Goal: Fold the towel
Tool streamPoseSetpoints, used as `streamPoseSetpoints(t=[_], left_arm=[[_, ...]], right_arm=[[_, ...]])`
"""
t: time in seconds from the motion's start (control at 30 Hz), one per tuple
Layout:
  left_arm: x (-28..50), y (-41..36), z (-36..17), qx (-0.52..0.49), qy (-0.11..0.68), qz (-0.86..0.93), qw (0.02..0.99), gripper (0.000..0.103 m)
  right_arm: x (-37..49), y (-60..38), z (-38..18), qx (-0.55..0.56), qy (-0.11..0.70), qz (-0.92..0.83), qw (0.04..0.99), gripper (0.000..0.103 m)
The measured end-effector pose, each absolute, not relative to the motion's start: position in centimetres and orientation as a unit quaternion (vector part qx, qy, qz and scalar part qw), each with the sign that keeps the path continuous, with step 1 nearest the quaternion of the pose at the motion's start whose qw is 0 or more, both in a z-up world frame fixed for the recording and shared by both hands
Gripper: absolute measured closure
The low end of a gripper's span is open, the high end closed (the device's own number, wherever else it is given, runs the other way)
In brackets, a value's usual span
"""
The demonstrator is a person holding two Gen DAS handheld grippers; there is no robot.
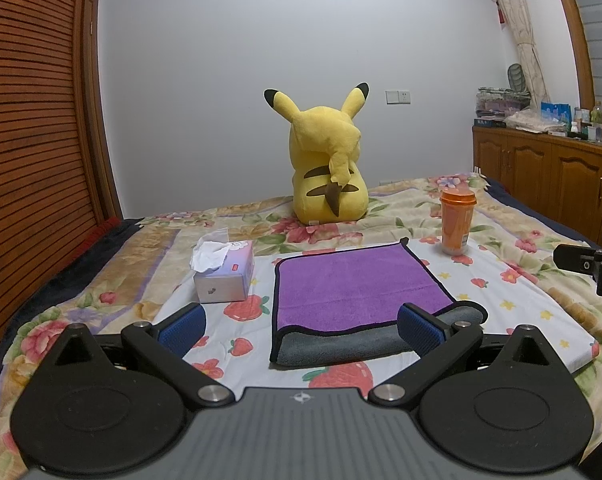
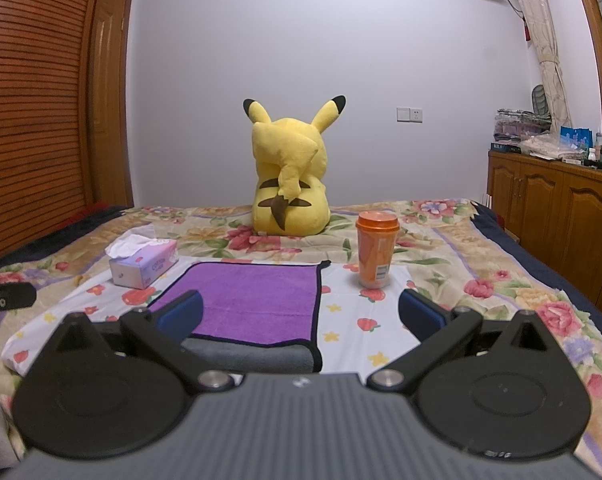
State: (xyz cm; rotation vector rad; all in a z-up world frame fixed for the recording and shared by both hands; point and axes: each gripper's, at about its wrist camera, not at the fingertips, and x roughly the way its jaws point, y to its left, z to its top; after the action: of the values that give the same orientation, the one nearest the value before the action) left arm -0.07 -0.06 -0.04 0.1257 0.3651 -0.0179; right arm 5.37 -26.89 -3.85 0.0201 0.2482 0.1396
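Observation:
A purple towel (image 1: 353, 284) with black trim lies folded on the white strawberry-print cloth (image 1: 513, 304) on the bed; its grey underside shows as a fold along the near edge. It also shows in the right wrist view (image 2: 253, 300). My left gripper (image 1: 301, 328) is open and empty, just short of the towel's near edge, its right finger (image 1: 419, 328) by the near right corner. My right gripper (image 2: 301, 314) is open and empty, its left finger (image 2: 181, 314) in front of the towel's near left part. The right gripper's side shows at the left wrist view's right edge (image 1: 589, 268).
A tissue box (image 1: 225, 276) stands left of the towel, an orange lidded cup (image 1: 457, 222) at its far right corner. A yellow plush toy (image 1: 327, 164) sits farther back on the floral bedspread (image 1: 101, 280). A wooden cabinet (image 2: 561, 216) stands right of the bed, a slatted wardrobe (image 1: 33, 128) left.

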Motion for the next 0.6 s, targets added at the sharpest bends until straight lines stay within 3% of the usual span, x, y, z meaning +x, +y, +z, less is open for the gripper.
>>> streamPoseSetpoints(t=[0.6], left_arm=[[0.04,0.68,0.60,0.062,0.182,-0.007,0.981,0.000]], right_arm=[[5.37,-26.85,-3.88,0.012,0.125,0.069,0.990,0.000]])
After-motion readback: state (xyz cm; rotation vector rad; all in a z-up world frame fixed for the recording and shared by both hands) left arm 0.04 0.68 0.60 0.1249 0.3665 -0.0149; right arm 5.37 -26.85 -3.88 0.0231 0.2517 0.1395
